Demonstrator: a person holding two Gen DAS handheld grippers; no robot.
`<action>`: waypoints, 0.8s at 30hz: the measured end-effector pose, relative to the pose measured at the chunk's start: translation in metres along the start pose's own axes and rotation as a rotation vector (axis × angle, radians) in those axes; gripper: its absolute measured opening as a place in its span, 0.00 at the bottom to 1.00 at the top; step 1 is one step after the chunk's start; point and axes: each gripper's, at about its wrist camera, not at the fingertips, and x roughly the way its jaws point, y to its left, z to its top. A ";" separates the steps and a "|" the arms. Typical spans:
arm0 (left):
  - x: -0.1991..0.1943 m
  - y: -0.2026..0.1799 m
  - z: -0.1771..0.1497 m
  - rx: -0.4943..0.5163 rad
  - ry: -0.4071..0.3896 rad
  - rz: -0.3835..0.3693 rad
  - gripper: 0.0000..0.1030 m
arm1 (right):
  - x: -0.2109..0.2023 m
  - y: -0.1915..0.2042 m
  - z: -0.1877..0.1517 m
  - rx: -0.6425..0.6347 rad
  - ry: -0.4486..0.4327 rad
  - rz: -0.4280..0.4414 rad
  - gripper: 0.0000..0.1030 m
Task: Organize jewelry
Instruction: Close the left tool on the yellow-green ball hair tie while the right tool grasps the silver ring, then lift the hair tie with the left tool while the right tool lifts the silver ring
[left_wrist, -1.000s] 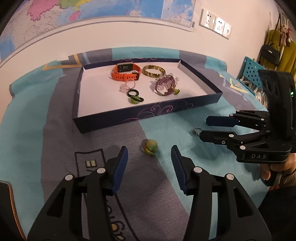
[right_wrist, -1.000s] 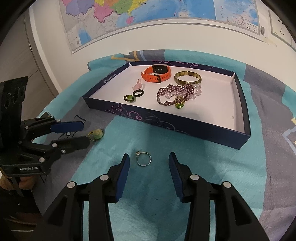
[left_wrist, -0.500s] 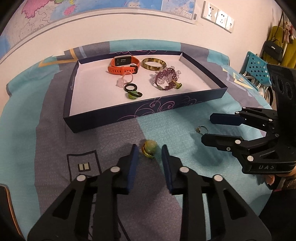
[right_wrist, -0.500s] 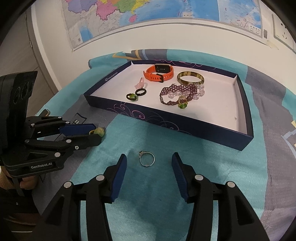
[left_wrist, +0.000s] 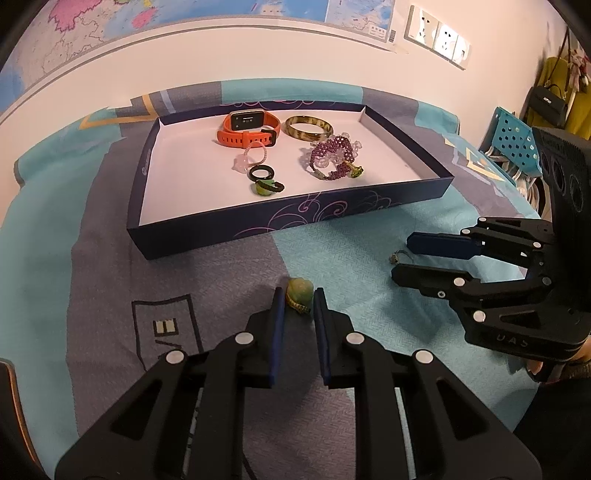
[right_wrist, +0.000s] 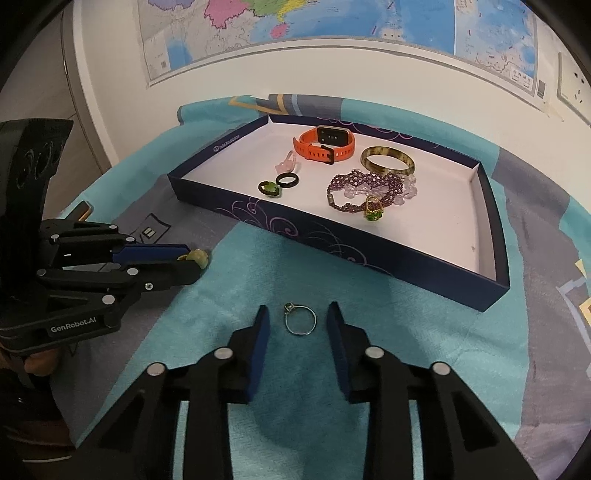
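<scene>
A green-stone ring (left_wrist: 300, 292) lies on the cloth in front of the navy tray (left_wrist: 258, 225). My left gripper (left_wrist: 298, 295) has closed its blue pads around that ring, which rests on the cloth; it also shows in the right wrist view (right_wrist: 195, 256). A thin silver ring (right_wrist: 300, 319) lies on the teal cloth between the open fingers of my right gripper (right_wrist: 298, 314), untouched. The tray (right_wrist: 369, 254) holds an orange watch (right_wrist: 325, 144), a brown bangle (right_wrist: 388, 159), a purple beaded bracelet (right_wrist: 364, 192) and several rings.
A patterned teal and grey cloth (left_wrist: 110, 280) covers the table. A wall with a map stands behind the tray. A blue perforated crate (left_wrist: 513, 144) and hanging bags are at the far right. A small printed label (left_wrist: 165, 326) marks the cloth.
My left gripper has moved forward and narrowed its fingers from wide open to closed around the green-stone ring. My right gripper has lowered a little over the silver ring and stays open.
</scene>
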 end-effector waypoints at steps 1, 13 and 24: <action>0.000 0.000 0.000 0.000 0.000 0.000 0.16 | 0.000 0.000 0.000 -0.001 0.000 -0.002 0.25; 0.000 0.001 0.000 -0.002 -0.001 -0.001 0.16 | 0.001 0.009 -0.001 -0.045 0.002 -0.017 0.15; 0.000 0.002 0.000 -0.005 -0.004 -0.002 0.16 | 0.000 0.002 -0.001 0.005 -0.006 0.019 0.15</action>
